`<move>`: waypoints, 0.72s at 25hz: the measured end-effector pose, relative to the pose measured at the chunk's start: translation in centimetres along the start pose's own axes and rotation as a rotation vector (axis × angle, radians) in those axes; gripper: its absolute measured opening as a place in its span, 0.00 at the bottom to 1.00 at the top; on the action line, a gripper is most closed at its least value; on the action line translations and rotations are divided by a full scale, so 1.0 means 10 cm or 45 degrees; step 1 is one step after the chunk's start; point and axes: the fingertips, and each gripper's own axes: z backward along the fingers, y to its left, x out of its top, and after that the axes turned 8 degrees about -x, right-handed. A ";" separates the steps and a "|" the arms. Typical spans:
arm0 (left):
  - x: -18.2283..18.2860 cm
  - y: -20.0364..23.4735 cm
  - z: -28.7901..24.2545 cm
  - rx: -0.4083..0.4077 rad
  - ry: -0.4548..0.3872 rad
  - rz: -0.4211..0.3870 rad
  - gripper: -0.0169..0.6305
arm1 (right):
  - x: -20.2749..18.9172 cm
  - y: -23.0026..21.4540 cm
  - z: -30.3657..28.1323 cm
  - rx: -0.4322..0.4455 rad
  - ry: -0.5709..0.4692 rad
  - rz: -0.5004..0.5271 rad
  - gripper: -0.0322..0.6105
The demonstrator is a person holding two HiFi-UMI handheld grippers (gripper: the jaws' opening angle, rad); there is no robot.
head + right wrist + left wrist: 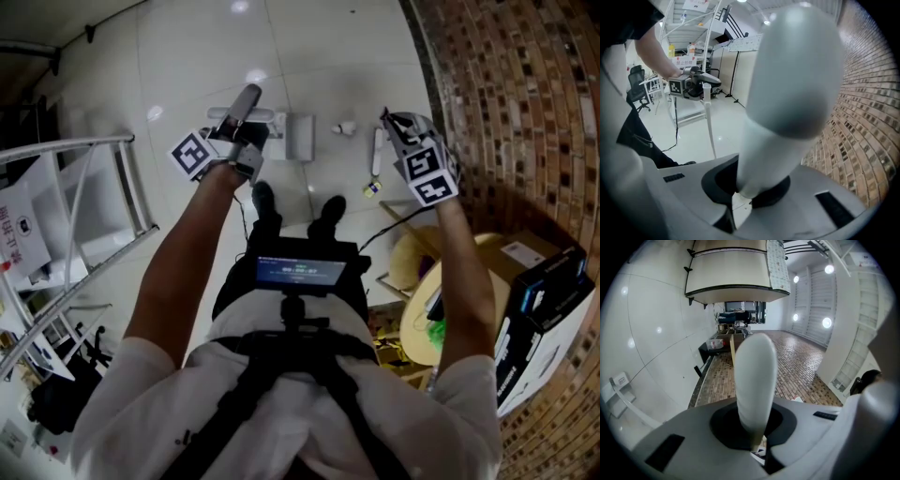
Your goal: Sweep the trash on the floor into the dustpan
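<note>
Quick rundown of where I'm at with the sweeping; my left gripper (pixel 246 131) is clamped tight on the rounded pale-grey plastic dustpan handle (pixel 755 376), nothing loose there. I hold it up high so the white plastic dustpan (pixel 289 137) sits flat on the glossy white tiled floor (pixel 187 56) just ahead of my feet, mouth ready, without me bending down.

My right gripper (pixel 405 127) is closed on the thick white rounded broom handle (pixel 787 84), jaws barely apart because the handle fills them. It's tilted downward so what I take to be the broom's slim white lower end (pixel 377 150) reaches the floor to the right of the dustpan.

The trash isn't in yet, as far as I can tell; a small white crumpled scrap (pixel 347 127) lies on the floor between dustpan and broom, and a small yellow-and-blue scrap (pixel 372 188) sits nearer my right shoe. Having the broom on the far side of both makes sense to me; I'd be pulling them leftward towards the dustpan. My guess is the yellow one could skid past the dustpan's near corner if I rush it.
</note>
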 end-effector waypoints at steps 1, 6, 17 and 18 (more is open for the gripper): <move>0.01 0.01 0.00 0.002 0.002 -0.001 0.03 | -0.02 -0.04 -0.03 -0.021 -0.006 -0.014 0.09; -0.02 0.02 -0.02 0.008 0.032 -0.010 0.03 | -0.32 -0.11 -0.24 -0.130 0.005 -0.166 0.09; -0.04 0.02 0.07 0.020 0.059 -0.007 0.03 | -0.44 -0.52 -0.35 -0.407 -0.055 -0.911 0.11; -0.04 0.02 0.09 0.022 0.058 -0.008 0.03 | -0.44 -0.54 -0.36 -0.435 -0.059 -0.947 0.11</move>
